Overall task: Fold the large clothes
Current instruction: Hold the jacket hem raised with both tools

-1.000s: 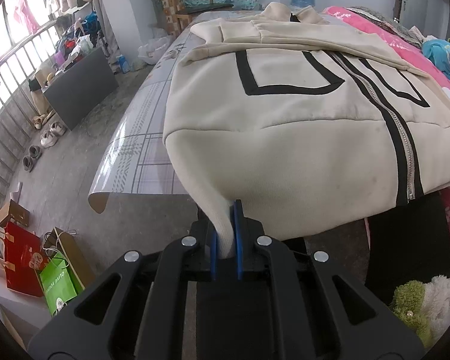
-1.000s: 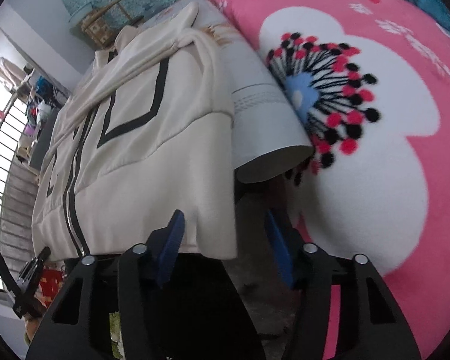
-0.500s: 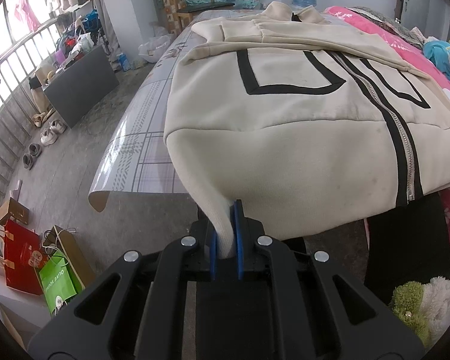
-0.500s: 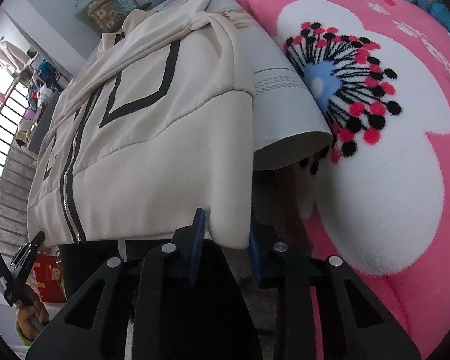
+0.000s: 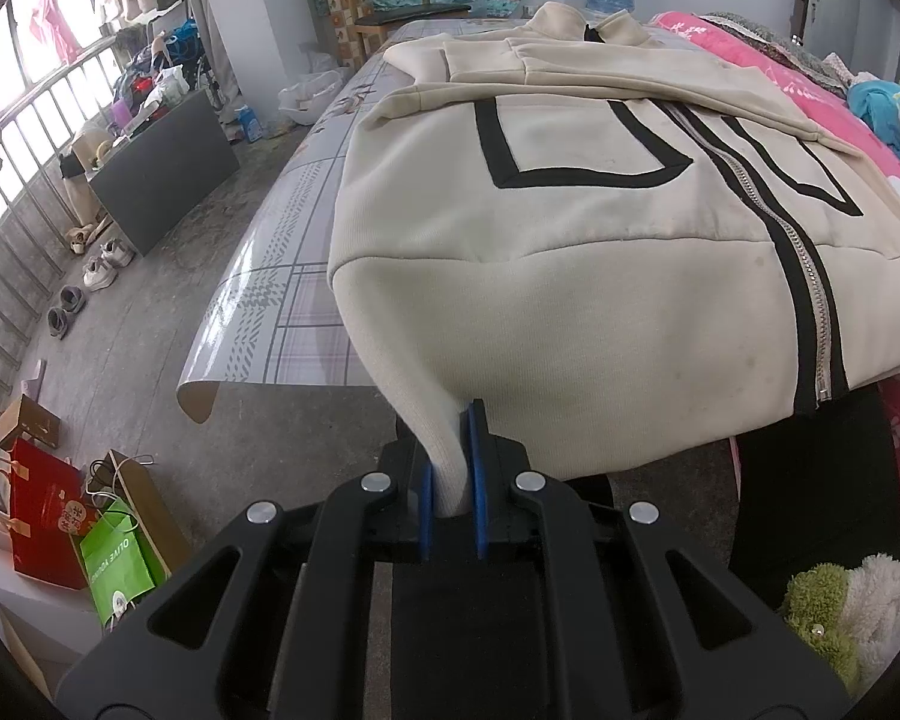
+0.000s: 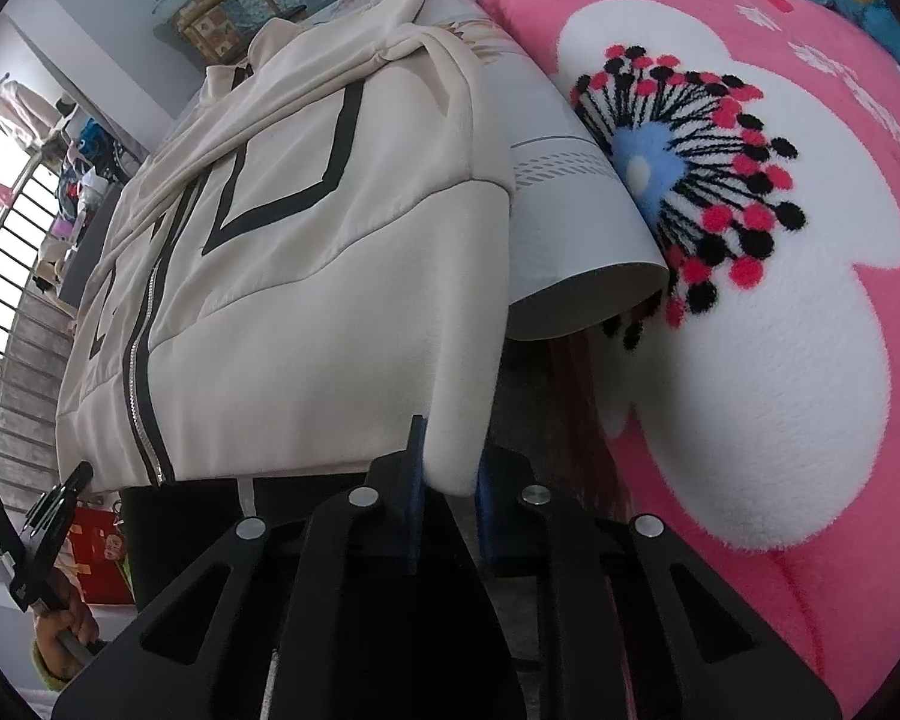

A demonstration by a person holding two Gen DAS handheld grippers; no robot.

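A cream zip jacket (image 5: 600, 252) with black line trim lies front up on a table, its sleeves folded across the chest and its hem hanging over the near edge. My left gripper (image 5: 450, 480) is shut on the hem's left corner. In the right wrist view the jacket (image 6: 306, 276) fills the left half. My right gripper (image 6: 450, 480) is shut on the hem's right corner, which sits between the blue pads. The left gripper also shows in the right wrist view (image 6: 36, 528) at the far left.
The table has a glossy checked cover (image 5: 282, 276) that curls at its near corners. A pink flowered blanket (image 6: 750, 240) lies right of the table. Shopping bags (image 5: 84, 528), shoes and a grey box stand on the floor at left. A plush toy (image 5: 840, 606) is at lower right.
My right gripper moved in over the hem's right corner and closed on it. My left gripper kept its hold and stayed in place.
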